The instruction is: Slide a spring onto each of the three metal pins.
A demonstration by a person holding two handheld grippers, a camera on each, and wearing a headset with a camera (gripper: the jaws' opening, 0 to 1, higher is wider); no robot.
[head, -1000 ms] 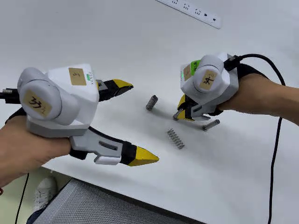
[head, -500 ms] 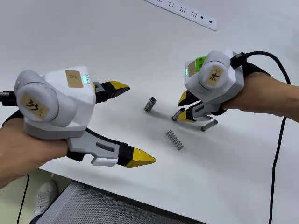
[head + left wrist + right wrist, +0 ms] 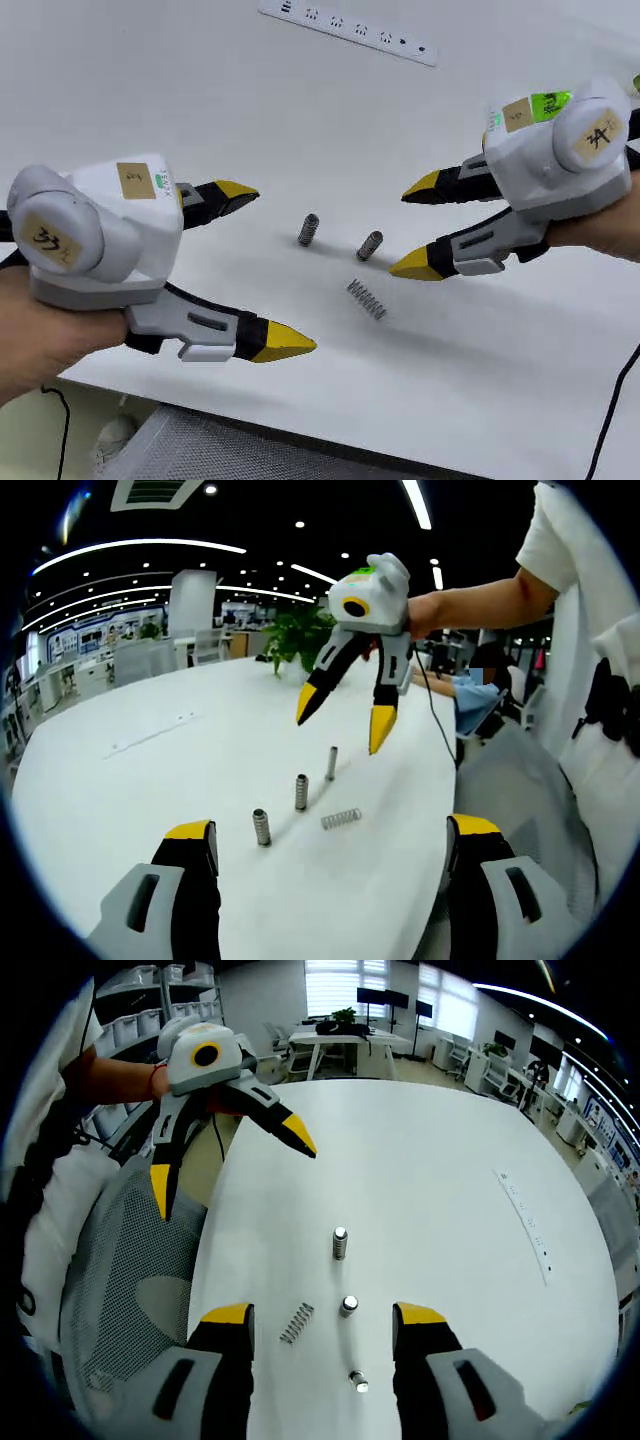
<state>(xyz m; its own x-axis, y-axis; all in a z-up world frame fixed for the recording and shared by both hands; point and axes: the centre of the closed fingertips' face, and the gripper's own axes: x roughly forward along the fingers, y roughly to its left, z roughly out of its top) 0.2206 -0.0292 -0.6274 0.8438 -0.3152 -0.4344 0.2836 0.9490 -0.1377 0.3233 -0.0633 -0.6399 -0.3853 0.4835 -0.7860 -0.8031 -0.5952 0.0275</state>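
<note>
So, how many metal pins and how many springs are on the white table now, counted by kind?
Metal pins: 3
Springs: 3 (2 on pins, 1 lying loose)
Total: 6

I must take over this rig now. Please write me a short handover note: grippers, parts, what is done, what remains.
Left gripper: open, empty, above the table.
Right gripper: open, empty.
Done: first pin and second pin carry springs.
The third pin stands bare. One loose spring lies on the table beside the pins.
Left to do: pick up that spring and slide it onto the third pin.
</note>
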